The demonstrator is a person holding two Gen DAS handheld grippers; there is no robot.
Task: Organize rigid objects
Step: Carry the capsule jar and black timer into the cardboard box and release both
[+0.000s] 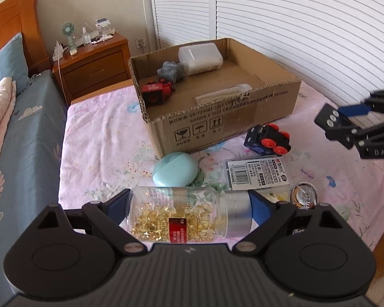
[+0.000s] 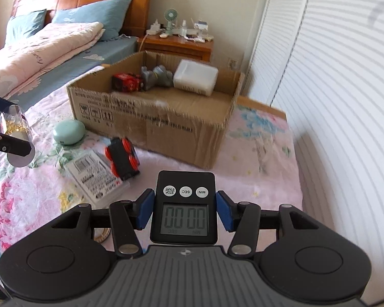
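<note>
Left claw (image 1: 189, 213) pinching a clear bottle (image 1: 178, 216) of golden capsules end to end, one blue pad on the base, the other on the silver cap, bottle lying sideways between the fingers above the pink floral bedspread (image 1: 102, 138). Seen from the right wrist as well, at the far left edge, bottle (image 2: 16, 128) clamped between the dark fingers.

Right claw (image 2: 184, 211) clamped on a black digital timer (image 2: 184, 211), blue pads pressed against both its sides, display reading 00:00, three round buttons above the display marked STOP/START, SEC and MIN, printed upside down from this view. Timer held clear of the bedspread, in front of the cardboard box (image 2: 151, 125).

Open cardboard box (image 1: 217, 117) resting on the bed, holding a red toy block (image 1: 156, 93) in one corner, a grey figure (image 1: 171, 73) just beside it, and a translucent white container (image 1: 201, 57) against the far wall. A clear item near the front wall, too hard to make out.

Still on the bedspread just outside the box: a mint-green oval case (image 1: 175, 168), a black toy train car (image 1: 267, 140) with red wheels tipped on its side, a flat packet with a barcode label (image 1: 256, 174), and a round silvery tin (image 1: 304, 194) partly hidden behind the left claw's finger.

Wooden nightstand (image 1: 94, 64) with a small fan (image 1: 68, 32) beyond the bed.
</note>
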